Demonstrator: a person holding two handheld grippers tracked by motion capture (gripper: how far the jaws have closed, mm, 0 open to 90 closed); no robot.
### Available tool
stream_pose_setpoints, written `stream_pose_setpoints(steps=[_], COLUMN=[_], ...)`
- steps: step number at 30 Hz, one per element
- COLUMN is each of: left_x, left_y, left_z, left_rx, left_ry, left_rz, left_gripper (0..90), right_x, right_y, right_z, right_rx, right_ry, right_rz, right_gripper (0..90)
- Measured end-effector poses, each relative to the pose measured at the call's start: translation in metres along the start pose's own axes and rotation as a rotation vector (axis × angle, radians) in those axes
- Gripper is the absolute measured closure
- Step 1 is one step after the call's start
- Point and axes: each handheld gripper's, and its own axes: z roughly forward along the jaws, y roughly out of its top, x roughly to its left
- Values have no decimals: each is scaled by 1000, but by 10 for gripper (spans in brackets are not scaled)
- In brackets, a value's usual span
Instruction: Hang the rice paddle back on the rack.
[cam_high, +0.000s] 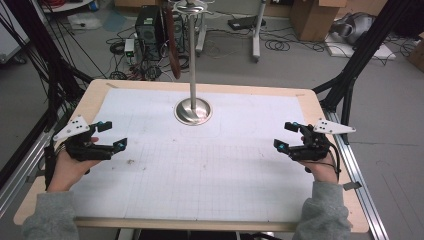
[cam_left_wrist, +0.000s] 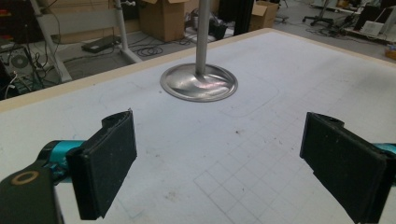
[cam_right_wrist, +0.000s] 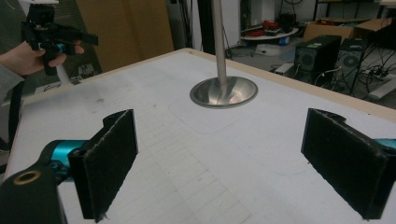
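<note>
Nothing looks begun: the left gripper (cam_high: 114, 135) and right gripper (cam_high: 285, 136) hover wide and empty at mid-frame edges, the shiny round-based metal pole stand (cam_high: 193, 111) untouched at upper centre.

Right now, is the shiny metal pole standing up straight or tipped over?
Upright: the shiny metal pole rises straight from its round silver base, which sits flat on the white table mat.
</note>
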Motion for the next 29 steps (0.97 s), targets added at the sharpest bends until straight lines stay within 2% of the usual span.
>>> stream_pose_setpoints(steps=[10, 14, 24, 29], left_x=[3, 8, 18, 18], left_y=[-8, -9, -12, -10], left_z=[-17, -26, -40, -42], left_rx=[-7, -34, -33, -43], left_ry=[58, 87, 169, 187], left_rz=[-7, -30, -57, -63], left_gripper=[114, 114, 113, 114], right_x=[-1, -2, -8, -15], right_y=[0, 1, -3, -13], right_z=[-4, -8, -24, -25], right_rx=[-4, -13, -27, -4], right_ry=[-13, -25, -83, -114], right_rz=[2, 4, 0, 39], right_gripper=[96, 96, 96, 95])
